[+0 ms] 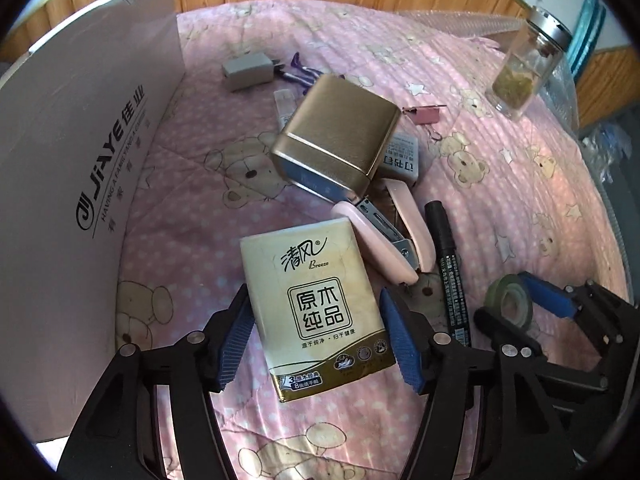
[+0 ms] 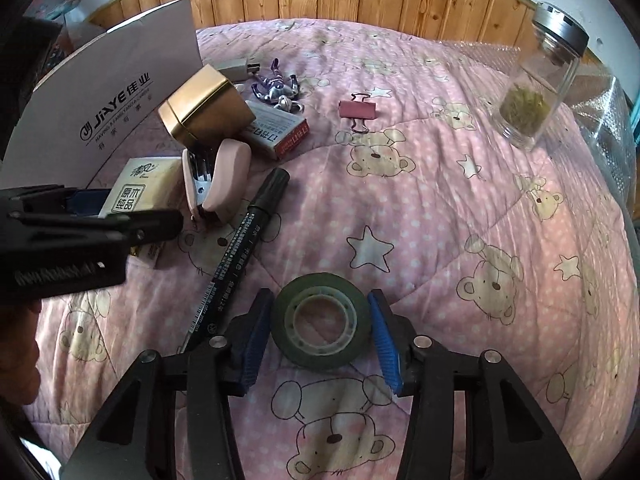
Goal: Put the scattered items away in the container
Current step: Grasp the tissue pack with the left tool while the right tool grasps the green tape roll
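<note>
Left wrist: tissue pack (image 1: 316, 312) lies flat on the bed quilt (image 1: 500, 184) between our left gripper (image 1: 316, 336); jaws wide apart, not pressing it. White box (image 1: 80, 152) stands to the left.

Right wrist: tape roll (image 2: 322, 322) lies flat between our right gripper (image 2: 320, 338); jaws open, gaps on both sides. Black marker (image 2: 240, 256) lies just left.

A pink quilt (image 2: 440, 208) printed with white dots, stars and cream bears lies under a dark green tape roll (image 2: 322, 322), cream-and-gold tissue pack (image 1: 316, 308), pink stapler (image 1: 384, 236), black marker (image 2: 240, 252) and gold tin (image 1: 336, 136).
</note>
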### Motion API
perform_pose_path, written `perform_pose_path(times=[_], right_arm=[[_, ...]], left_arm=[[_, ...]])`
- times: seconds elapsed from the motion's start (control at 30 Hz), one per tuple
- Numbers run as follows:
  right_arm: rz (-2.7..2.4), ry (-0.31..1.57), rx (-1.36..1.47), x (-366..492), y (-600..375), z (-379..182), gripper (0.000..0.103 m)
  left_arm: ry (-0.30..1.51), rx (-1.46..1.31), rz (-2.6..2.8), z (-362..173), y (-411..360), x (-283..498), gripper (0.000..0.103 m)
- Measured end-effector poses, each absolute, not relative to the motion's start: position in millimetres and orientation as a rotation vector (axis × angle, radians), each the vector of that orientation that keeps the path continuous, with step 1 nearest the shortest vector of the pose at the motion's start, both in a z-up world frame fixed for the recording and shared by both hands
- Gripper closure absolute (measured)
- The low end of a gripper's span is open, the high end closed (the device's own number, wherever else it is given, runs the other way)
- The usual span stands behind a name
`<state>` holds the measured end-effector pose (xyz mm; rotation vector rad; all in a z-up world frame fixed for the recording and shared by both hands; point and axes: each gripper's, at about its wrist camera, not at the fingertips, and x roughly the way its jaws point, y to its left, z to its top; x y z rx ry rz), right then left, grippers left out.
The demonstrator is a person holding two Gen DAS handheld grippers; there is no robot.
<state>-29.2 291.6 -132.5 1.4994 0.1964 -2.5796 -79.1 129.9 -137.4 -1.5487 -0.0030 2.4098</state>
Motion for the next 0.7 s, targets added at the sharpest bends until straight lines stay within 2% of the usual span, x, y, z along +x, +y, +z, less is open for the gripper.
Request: perform_pose_path(times=[0.07,0.1,0.4,0.7], right_arm=[[-2.585,0.157,1.494,-30.7,292.7,-131.0,0.054],[-2.592,0.139,1.487,-31.3,294.0,-129.4,0.054],[-2.626,0.051,1.395,-32.4,293.7,-106.2,0.054],[-2.61,-0.005,1.32,-26.4,281.6,-90.3,0.054]], left_arm=[[-0.018,-1.546,2.418,-136.4,125.8,-79.5,0.048],[-0.036,-1.549,2.418,-136.1,122.3,-79.9,0.049],[-0.085,-1.562,2.425,-131.6,110.5,-71.5,0.05],[-0.099,-1.487,2.466,-102.8,105.2,-61.3,0.05]])
